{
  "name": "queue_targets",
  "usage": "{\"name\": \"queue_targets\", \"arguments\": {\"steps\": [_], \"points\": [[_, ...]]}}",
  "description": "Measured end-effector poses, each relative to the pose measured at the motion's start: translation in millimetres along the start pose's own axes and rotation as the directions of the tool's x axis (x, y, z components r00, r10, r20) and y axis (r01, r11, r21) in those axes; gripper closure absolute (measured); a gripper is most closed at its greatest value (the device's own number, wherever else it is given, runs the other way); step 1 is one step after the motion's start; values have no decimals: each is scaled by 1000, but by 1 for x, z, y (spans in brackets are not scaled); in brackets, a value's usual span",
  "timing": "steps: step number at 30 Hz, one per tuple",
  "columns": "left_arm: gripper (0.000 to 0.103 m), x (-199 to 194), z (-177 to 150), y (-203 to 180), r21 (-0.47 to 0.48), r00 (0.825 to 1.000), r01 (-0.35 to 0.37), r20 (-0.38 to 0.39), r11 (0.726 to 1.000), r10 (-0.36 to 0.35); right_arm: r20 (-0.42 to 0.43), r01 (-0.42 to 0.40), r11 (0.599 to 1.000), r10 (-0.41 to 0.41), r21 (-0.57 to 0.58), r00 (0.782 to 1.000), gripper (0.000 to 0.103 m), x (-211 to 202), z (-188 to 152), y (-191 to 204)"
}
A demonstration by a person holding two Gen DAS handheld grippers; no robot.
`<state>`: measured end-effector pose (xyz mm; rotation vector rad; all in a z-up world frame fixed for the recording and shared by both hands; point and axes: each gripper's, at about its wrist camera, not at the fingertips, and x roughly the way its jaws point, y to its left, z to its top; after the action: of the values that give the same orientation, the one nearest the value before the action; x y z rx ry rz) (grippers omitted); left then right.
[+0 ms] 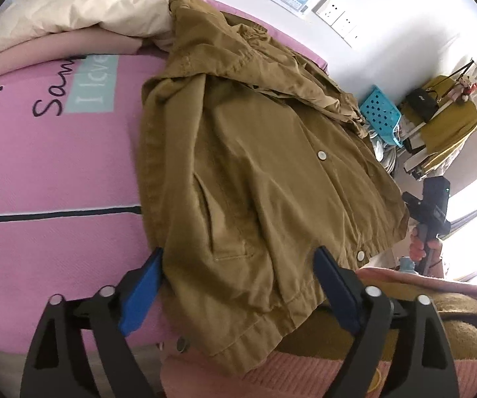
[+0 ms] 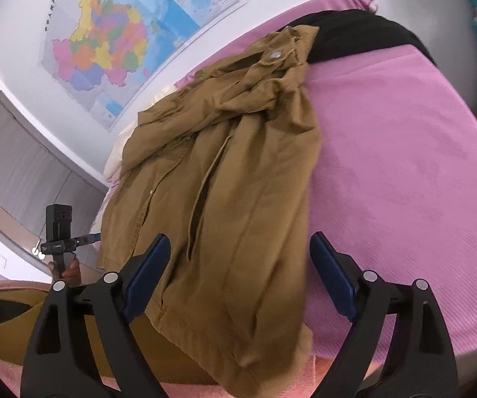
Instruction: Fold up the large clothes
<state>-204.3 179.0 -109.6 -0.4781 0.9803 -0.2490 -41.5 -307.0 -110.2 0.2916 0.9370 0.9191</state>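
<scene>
A mustard-brown jacket (image 1: 258, 172) with white snap buttons lies spread on a pink bed sheet (image 1: 56, 172), its hem hanging over the near edge of the bed. My left gripper (image 1: 238, 278) is open, its blue pads on either side of the hem, holding nothing. In the right wrist view the jacket (image 2: 232, 199) lies on the pink sheet (image 2: 404, 182). My right gripper (image 2: 238, 265) is open, its pads straddling the hem on that side. Each gripper shows small in the other's view, held by a hand: the right (image 1: 429, 212) and the left (image 2: 59, 245).
A cream duvet (image 1: 82, 10) lies bunched at the head of the bed. A black garment (image 2: 354, 33) lies at the far end. A blue perforated basket (image 1: 381, 112) and a chair with a yellow cover (image 1: 450, 126) stand beside the bed. A map (image 2: 112, 39) hangs on the wall.
</scene>
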Motion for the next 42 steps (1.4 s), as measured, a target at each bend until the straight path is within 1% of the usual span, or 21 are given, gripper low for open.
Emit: {"name": "queue_targets", "arguments": {"steps": [3, 5, 6, 7, 8, 11, 16, 19, 20, 24, 26, 28, 30, 31, 33, 35, 37, 38, 39, 41, 42], "points": [[11, 4, 0, -7, 30, 1000, -8, -5, 1000, 8, -10, -8, 1000, 8, -11, 1000, 30, 5, 0, 3], [11, 5, 0, -12, 46, 1000, -23, -6, 999, 23, -28, -23, 1000, 23, -7, 999, 57, 7, -2, 3], [11, 6, 0, -13, 49, 1000, -28, -8, 998, 29, -33, -28, 1000, 28, -4, 999, 58, 8, -3, 4], [13, 5, 1, -13, 46, 999, -49, -4, 998, 49, -27, -32, 999, 31, -3, 999, 64, 8, -4, 4], [17, 5, 3, -11, 38, 998, -70, 1, 997, 70, -24, -39, 999, 39, -2, 999, 77, 7, -4, 4], [17, -1, 12, 0, 0, 991, -131, 23, 991, 131, 7, -60, 998, 60, 20, 998, 93, 3, -5, 6], [17, 1, 9, 2, 41, 981, -195, 4, 980, 195, 92, -86, 996, 85, 10, 992, 98, -22, -11, 21], [87, 4, 7, -5, 54, 987, -158, -7, 986, 159, 104, -106, 994, 106, -4, 989, 99, -33, -12, 34], [95, 1, 7, -5, 43, 992, -123, -3, 991, 123, 114, -122, 992, 123, -18, 986, 99, -38, -13, 41], [94, -37, 6, -8, 60, 996, 5, 90, 998, -10, 103, -70, 995, 77, -72, 992, 99, -50, -17, 53], [91, -41, 5, -2, 79, 996, -32, 80, 996, 26, 25, -57, 998, 57, -22, 998, 94, -35, -20, 39], [91, -31, 4, 5, 81, 999, -33, 28, 996, 30, -32, 17, 1000, -17, -24, 999, 83, -21, -24, 31], [77, -20, 1, 11, 73, 999, -34, -13, 997, 35, -52, -1, 1000, 1, 0, 999, 62, -15, -28, 23], [62, -17, -1, 13, 67, 1000, -18, -19, 998, 19, -41, -17, 1000, 17, 10, 999, 60, -17, -29, 20], [54, -14, -3, 13, 70, 1000, -5, -16, 998, 6, -37, -41, 999, 41, -2, 998, 55, -21, -32, 19], [35, -8, -4, 12, 72, 999, -12, -34, 997, 14, -49, -40, 999, 40, 10, 998, 52, -20, -34, 17], [25, -3, -5, 5, 103, 999, -14, -46, 995, 19, -79, -43, 999, 44, 13, 996, 56, -14, -37, 17], [23, 0, -4, -2, 109, 998, -18, -52, 994, 24, -98, -57, 998, 58, 11, 994, 74, -10, -39, 18], [25, 2, -4, -6, 122, 998, -26, -51, 992, 32, -106, -70, 998, 70, 4, 992, 90, -7, -40, 20], [66, 6, -3, -9, 121, 997, -36, -61, 992, 44, -89, -78, 997, 76, -19, 993, 93, -11, -40, 26], [73, 8, 0, -8, 100, 996, -62, -64, 993, 68, -70, -87, 996, 86, -21, 994, 93, -16, -38, 29]]}}
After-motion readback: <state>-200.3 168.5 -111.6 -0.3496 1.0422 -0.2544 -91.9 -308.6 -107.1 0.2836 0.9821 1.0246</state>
